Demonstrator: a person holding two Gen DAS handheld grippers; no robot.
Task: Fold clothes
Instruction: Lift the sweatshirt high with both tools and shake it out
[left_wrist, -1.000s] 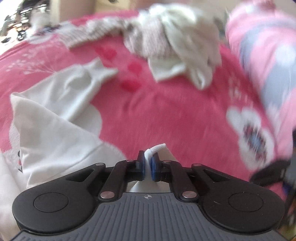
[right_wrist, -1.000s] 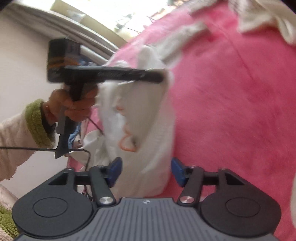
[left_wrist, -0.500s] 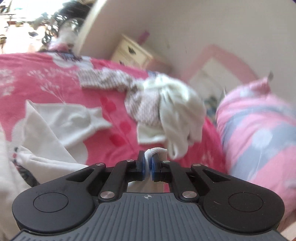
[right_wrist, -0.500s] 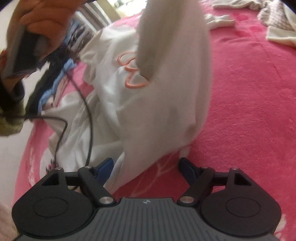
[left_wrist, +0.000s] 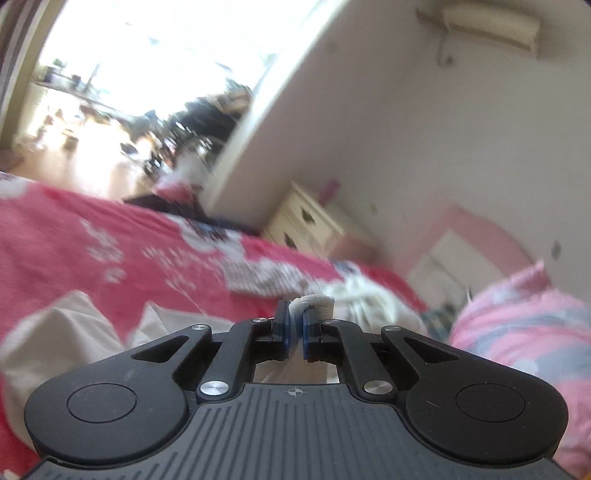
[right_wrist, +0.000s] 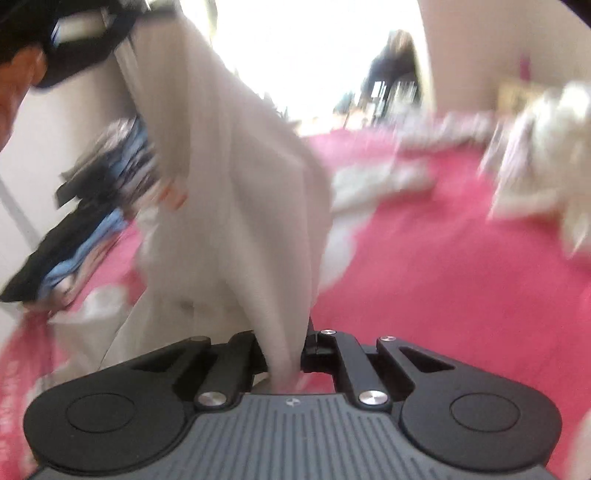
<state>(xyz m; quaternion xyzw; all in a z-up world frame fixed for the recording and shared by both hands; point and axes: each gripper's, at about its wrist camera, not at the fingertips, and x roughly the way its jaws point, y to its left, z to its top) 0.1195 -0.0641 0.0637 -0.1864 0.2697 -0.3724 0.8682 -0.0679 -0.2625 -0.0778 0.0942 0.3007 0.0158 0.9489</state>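
Observation:
My left gripper (left_wrist: 295, 328) is shut on a bunched edge of a white garment (left_wrist: 314, 304), and more of that white cloth (left_wrist: 62, 332) lies on the pink bedspread below left. In the right wrist view the same white garment (right_wrist: 236, 192) hangs from the other gripper at top left down between my right gripper's fingers. My right gripper (right_wrist: 286, 349) is shut on the lower part of that cloth. The view is blurred by motion.
A pile of white and knitted clothes (left_wrist: 362, 299) (right_wrist: 543, 155) lies further back on the pink bedspread (right_wrist: 443, 280). A stack of folded dark and blue clothes (right_wrist: 85, 218) sits at left. A pink pillow (left_wrist: 524, 332) lies right, a cream nightstand (left_wrist: 310, 225) by the wall.
The right gripper has shut on the hanging white garment; it stood open before. The left gripper, still shut on the cloth, has risen and tilted up so the wall and window show.

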